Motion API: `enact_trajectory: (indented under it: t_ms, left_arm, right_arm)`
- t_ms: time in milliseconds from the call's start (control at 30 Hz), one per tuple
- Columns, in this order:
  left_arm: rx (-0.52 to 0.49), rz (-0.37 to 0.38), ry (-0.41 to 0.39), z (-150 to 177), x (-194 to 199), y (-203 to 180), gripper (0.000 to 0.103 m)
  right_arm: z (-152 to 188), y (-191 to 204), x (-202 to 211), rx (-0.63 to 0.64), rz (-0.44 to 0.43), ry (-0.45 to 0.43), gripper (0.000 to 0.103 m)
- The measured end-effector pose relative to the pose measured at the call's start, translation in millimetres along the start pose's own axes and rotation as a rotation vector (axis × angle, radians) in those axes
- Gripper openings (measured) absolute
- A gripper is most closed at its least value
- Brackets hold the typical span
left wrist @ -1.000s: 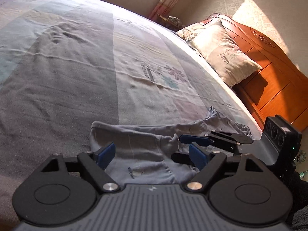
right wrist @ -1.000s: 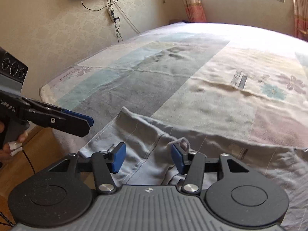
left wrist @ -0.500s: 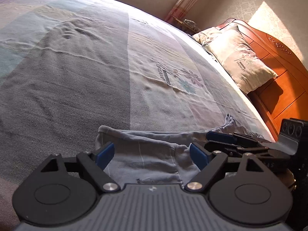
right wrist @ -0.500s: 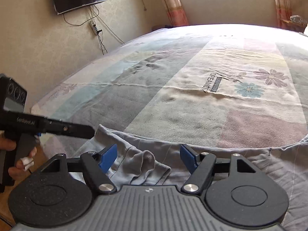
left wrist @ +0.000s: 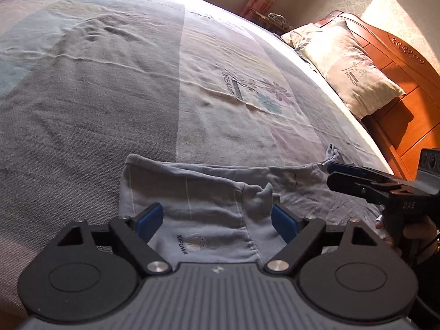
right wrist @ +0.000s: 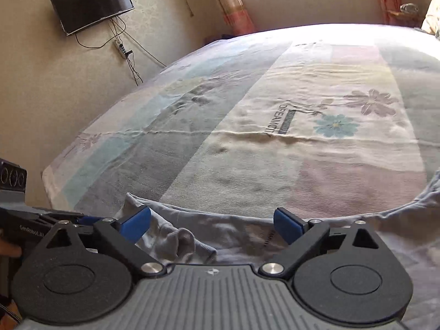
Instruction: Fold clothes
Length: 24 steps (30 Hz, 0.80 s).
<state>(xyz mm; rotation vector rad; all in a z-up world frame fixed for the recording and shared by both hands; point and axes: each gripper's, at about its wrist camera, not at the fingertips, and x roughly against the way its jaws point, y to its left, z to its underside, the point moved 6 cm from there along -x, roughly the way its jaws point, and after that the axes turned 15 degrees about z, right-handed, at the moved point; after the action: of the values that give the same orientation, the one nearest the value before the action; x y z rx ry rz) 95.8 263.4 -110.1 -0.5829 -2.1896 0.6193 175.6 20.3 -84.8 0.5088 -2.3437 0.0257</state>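
1. A pale blue-grey garment (left wrist: 209,209) lies spread along the near edge of the bed (left wrist: 110,104), on top of a patchwork bedspread with a flower print.
2. The garment is partly folded: one layer lies over another, with a small bunched ridge of cloth sticking up near its middle. A small printed logo shows on the near part.
3. The left tool (left wrist: 217,218) hangs just above the garment with its blue pads spread wide. Cloth lies below the gap between them, but neither pad presses on it.
4. The right tool (right wrist: 211,224) is likewise over the garment (right wrist: 233,233), farther along the same edge. Its jaws are opening, and the bunched cloth lies loose between them, gripped by neither pad.
5. In the left view the right tool (left wrist: 334,174) comes in from the right side, its tips over the far end of the garment; a hand (left wrist: 385,231) grips its handle.
6. A pillow (left wrist: 349,68) leans against the wooden headboard (left wrist: 407,88).
7. A television (right wrist: 92,4) hangs on the wall beyond the foot of the bed.
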Motion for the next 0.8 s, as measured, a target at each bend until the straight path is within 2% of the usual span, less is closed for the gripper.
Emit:
enact_trajectory:
  t_ms: [167,267,367,533,633,700,800]
  left_arm:
    - [-0.062,0.045,0.006,-20.6,-14.0,-41.7,0.087]
    - [-0.071,0.05,0.036,-34.3,-38.1,-57.8,0.088]
    - [-0.027,0.036,0.1,-35.4,-72.1,-54.3,0.088]
    - [0.015,-0.053,0.13,-27.0,-103.8,-29.2,0.088]
    - [0.033,-0.07,0.129,-32.0,-105.3,-28.5,0.089]
    - [0.004,-0.092,0.12,-37.8,-101.4,-36.8,0.089]
    - [-0.033,-0.086,0.109,-46.5,-91.9,-61.0,0.089]
  right_arm:
    - [40.0,-57.6,32.7,0.149,0.282,0.014,0.103]
    - [62.8,-84.4,30.2,0.142,0.378,0.071,0.103]
    - [80.4,-100.7,22.5,0.062,0.387,0.124,0.103]
    - [87.3,-103.9,24.3,0.017,0.38,0.086,0.103]
    - [87.5,-104.4,24.9,0.014,0.376,0.081,0.103]
    - [87.8,-104.0,25.9,0.022,0.375,0.066,0.103]
    - [89.1,-102.2,30.5,0.058,0.355,0.062,0.103]
